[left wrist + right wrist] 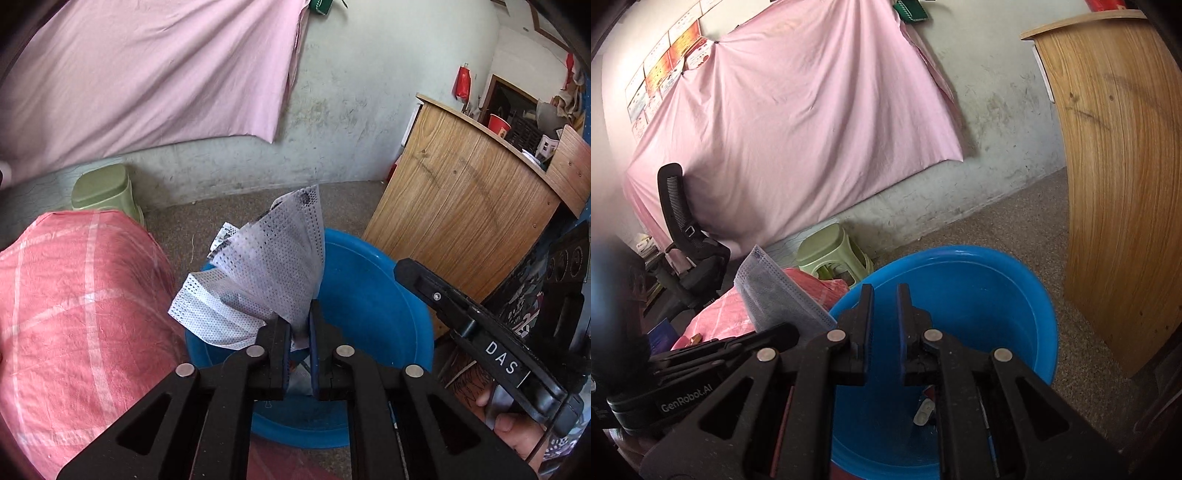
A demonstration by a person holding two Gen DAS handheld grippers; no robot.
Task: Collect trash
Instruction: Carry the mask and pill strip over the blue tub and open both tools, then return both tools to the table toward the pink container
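My left gripper (299, 314) is shut on a crumpled white face mask (258, 273) and holds it over the near rim of a blue plastic basin (373, 295) on the floor. The mask also shows in the right wrist view (775, 291), left of the basin (997, 295). My right gripper (884, 291) hangs over the basin with its jaws a little apart and nothing between them. Some trash (925, 410) lies at the basin's bottom, partly hidden by the fingers. The right gripper's body (480, 332) shows at the right of the left wrist view.
A surface under pink checked cloth (74, 314) lies left of the basin. A green plastic stool (107, 192) stands by the wall. A wooden counter (461, 221) stands to the right. A black office chair (687, 243) is at far left. A pink sheet (794, 110) hangs on the wall.
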